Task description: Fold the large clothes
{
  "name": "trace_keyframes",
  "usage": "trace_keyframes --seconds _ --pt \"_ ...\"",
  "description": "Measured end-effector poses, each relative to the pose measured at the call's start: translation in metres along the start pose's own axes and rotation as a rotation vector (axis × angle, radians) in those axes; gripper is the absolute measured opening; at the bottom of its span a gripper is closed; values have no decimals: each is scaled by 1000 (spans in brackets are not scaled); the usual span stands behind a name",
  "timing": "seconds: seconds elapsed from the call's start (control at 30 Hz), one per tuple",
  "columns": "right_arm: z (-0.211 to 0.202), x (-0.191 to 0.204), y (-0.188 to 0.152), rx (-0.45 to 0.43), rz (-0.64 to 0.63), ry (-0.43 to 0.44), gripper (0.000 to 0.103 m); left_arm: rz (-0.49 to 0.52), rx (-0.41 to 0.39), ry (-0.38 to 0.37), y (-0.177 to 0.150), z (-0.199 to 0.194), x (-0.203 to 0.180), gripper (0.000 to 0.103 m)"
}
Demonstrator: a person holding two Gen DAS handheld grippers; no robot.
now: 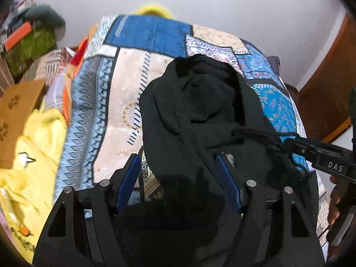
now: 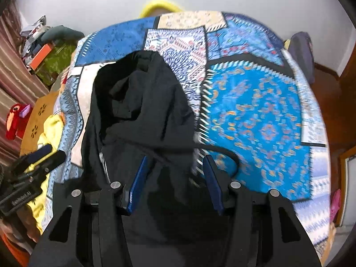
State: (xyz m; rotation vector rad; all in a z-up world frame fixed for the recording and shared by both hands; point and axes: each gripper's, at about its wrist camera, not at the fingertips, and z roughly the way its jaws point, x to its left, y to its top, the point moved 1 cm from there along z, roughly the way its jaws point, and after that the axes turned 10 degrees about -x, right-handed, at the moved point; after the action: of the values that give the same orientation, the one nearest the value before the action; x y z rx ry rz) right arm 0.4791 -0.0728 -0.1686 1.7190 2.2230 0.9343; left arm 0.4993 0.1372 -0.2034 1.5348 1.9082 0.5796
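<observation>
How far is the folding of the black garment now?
Nothing looks folded yet: the black garment lies bunched on the patterned bedspread. In hand: both tools, left tool and right tool, have black cloth between open fingers. Left: spreading it flat and every fold.

My left gripper (image 1: 178, 173): pitched steeply down, jaws parted, blue pads apart. My right gripper (image 2: 175, 178): same downward pitch, jaws parted. A hand (image 1: 334, 202) holds the right one.
</observation>
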Motion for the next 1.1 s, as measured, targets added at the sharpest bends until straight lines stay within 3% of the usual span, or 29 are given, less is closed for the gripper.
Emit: trace_keyframes --seconds 0.27,0.33,0.4,0.5,0.53,0.6,0.63,0.7,0.8,0.97,1.1 --pt "52 -5 15 39 4 -46 48 -110 82 -12 -15 60 29 69" --pt "58 -10 13 44 15 -33 48 -133 85 -36 -19 67 34 55" --pt "57 -16 10 24 39 5 50 -166 67 -47 -21 68 40 32" --pt "56 -25 5 15 68 46 47 -200 55 -66 -22 67 48 22" --pt "55 -25 3 12 66 51 45 -207 56 -70 -22 66 49 22" --pt "53 -23 0 19 50 75 30 -210 55 -80 -23 61 51 16" --pt "53 -21 2 25 55 102 13 -200 57 -78 -23 58 50 14" --pt "43 -13 2 5 32 88 8 -170 55 -66 -21 51 46 7" --pt "16 4 1 -47 -70 58 0 -130 36 -54 -17 29 38 5" --pt "-50 26 -13 -110 -162 127 0 -62 -4 -119 -12 -31 21 4" --pt "-96 40 -35 -128 -224 134 0 9 -12 -150 -17 -67 -5 4"
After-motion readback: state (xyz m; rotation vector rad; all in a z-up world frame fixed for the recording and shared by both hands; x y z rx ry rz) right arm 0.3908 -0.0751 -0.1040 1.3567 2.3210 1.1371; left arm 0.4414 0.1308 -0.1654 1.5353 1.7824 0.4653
